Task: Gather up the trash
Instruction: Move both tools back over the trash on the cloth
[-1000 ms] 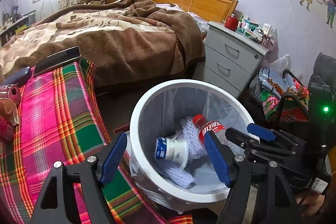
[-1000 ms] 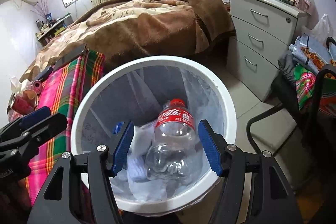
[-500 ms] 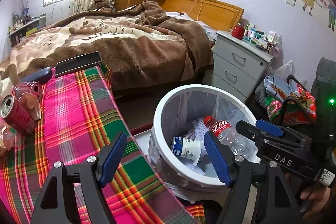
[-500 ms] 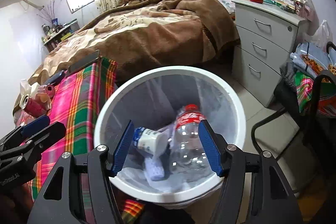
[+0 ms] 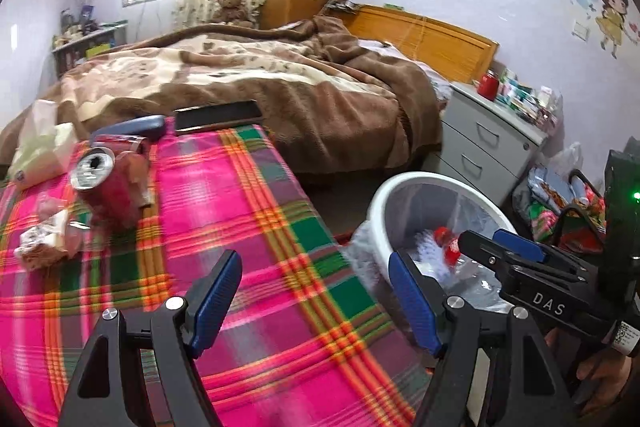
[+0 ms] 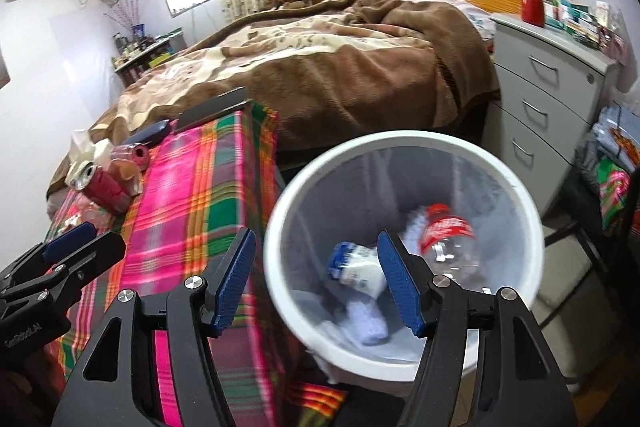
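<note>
Left wrist view: your left gripper (image 5: pixel 316 297) hangs over the plaid cloth (image 5: pixel 256 227) with jaws apart and nothing between them. A red can (image 5: pixel 106 187) and crumpled wrappers (image 5: pixel 44 239) lie at the cloth's far left.

Right wrist view: your right gripper (image 6: pixel 318 281) is also spread and empty, above the near rim of the bin (image 6: pixel 404 227), which holds a bottle (image 6: pixel 448 239) and a cup (image 6: pixel 356 269).

The worktop (image 5: pixel 260 227) wears a plaid cloth of pink, green and orange. Beside it, the bin (image 6: pixel 404 147) is white. On the cloth a can (image 5: pixel 108 187) is red. Behind the worktop, the blanket (image 5: pixel 280 83) is brown and cream. Gripper fingers (image 6: pixel 236 279) are blue-padded.
</note>
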